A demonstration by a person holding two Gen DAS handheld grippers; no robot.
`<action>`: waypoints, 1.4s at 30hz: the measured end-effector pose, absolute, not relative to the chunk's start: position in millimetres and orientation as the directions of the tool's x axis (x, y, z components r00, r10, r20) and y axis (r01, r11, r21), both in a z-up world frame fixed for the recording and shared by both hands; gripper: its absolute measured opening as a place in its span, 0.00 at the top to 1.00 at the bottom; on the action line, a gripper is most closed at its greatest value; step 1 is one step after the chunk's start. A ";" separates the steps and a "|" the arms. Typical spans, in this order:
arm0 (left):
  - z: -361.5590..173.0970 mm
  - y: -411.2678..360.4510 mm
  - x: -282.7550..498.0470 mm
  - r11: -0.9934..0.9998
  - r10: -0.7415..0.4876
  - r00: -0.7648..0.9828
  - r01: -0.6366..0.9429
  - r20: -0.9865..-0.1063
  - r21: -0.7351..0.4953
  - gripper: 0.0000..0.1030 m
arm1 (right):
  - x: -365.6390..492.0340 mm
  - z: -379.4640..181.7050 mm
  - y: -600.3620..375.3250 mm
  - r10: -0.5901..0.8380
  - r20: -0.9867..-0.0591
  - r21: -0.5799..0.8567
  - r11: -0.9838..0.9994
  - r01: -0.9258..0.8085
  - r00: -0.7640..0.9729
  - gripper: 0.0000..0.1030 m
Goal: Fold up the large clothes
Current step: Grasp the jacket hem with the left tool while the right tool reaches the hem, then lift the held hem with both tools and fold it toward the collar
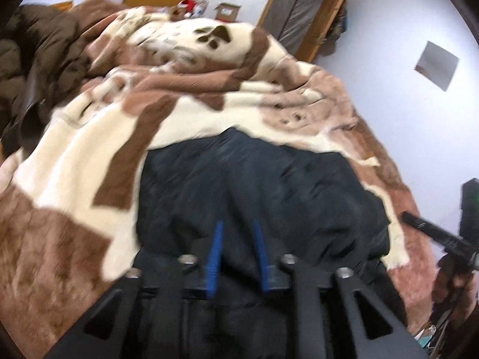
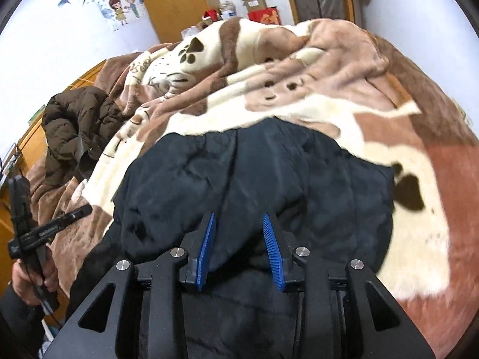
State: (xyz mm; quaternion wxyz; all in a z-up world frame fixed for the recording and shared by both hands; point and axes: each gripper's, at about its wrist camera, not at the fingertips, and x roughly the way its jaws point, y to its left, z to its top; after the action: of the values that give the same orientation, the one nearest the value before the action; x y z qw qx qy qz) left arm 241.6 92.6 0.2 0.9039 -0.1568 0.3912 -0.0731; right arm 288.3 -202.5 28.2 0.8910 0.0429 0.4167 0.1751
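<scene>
The black jacket (image 2: 248, 176) lies bunched on the patterned blanket (image 2: 398, 137) directly ahead of and beneath both claws; the right gripper (image 2: 241, 224) hangs spread and empty over its near edge; the left gripper (image 1: 238, 229), also parted, seems equally near.

black coat's (image 1: 254, 185) near end hidden behind both gripper bodies
</scene>
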 end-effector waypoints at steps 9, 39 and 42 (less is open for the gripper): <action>-99.9 36.5 270.4 0.960 -0.255 0.512 0.035 -0.820 -0.276 0.66 | 301.1 -82.3 -156.1 0.322 -0.846 0.210 0.934 -0.289 0.426 0.67; -72.4 77.6 325.8 0.974 -0.135 0.589 -0.068 -0.797 -0.216 0.58 | 351.8 -47.1 -209.9 0.213 -0.772 0.131 0.975 -0.179 0.599 0.66; -96.3 71.3 324.4 0.979 -0.131 0.605 -0.045 -0.786 -0.197 0.56 | 353.0 -74.1 -216.1 0.203 -0.778 0.105 0.975 -0.196 0.594 0.66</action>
State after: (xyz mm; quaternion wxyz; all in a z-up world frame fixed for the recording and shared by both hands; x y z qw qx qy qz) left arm 324.4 71.3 -96.3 0.8902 -0.0989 0.4440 -0.0240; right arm 353.0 -216.1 -74.1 0.8929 0.0044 0.4362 0.1118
